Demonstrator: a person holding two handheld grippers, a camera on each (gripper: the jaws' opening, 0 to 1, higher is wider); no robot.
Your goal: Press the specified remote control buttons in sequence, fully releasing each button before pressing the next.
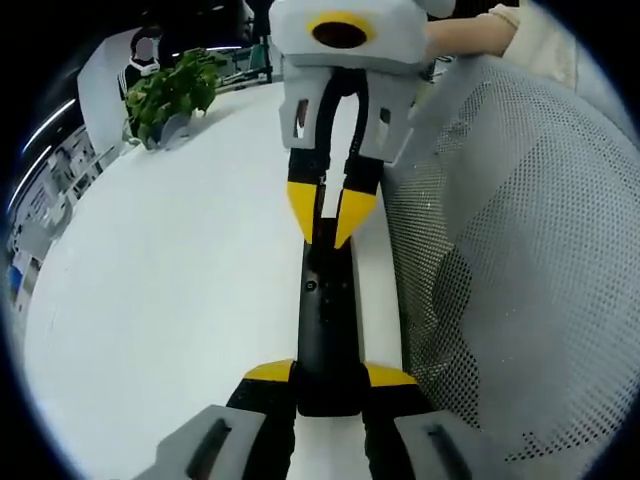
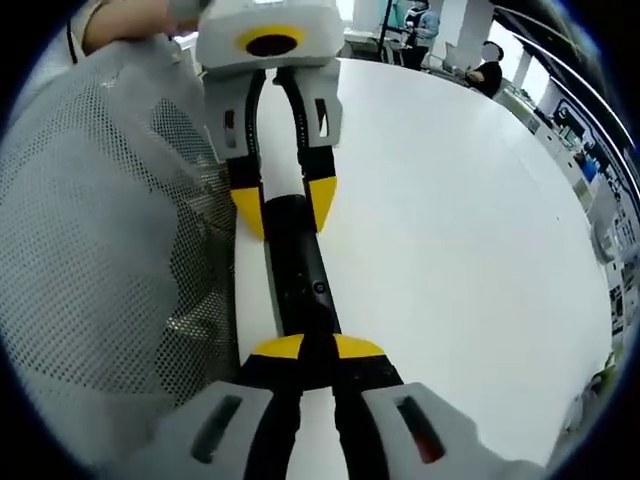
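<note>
1. On the white desk (image 1: 180,280) lies the black remote (image 1: 327,330).
2. Left gripper (image 1: 328,385): jaws gripping the remote's near end.
3. Right gripper (image 2: 302,348): jaws closed, tips touching its far end.

remote control (image 1: 326,330): both ends covered by claw tips | buttons: too small to tell

Place: open-plan office or lab
Evidence: large white table (image 1: 180,280), potted plant (image 1: 170,95), mesh chair back (image 1: 520,270), seated people (image 2: 487,62) at rear desks
</note>
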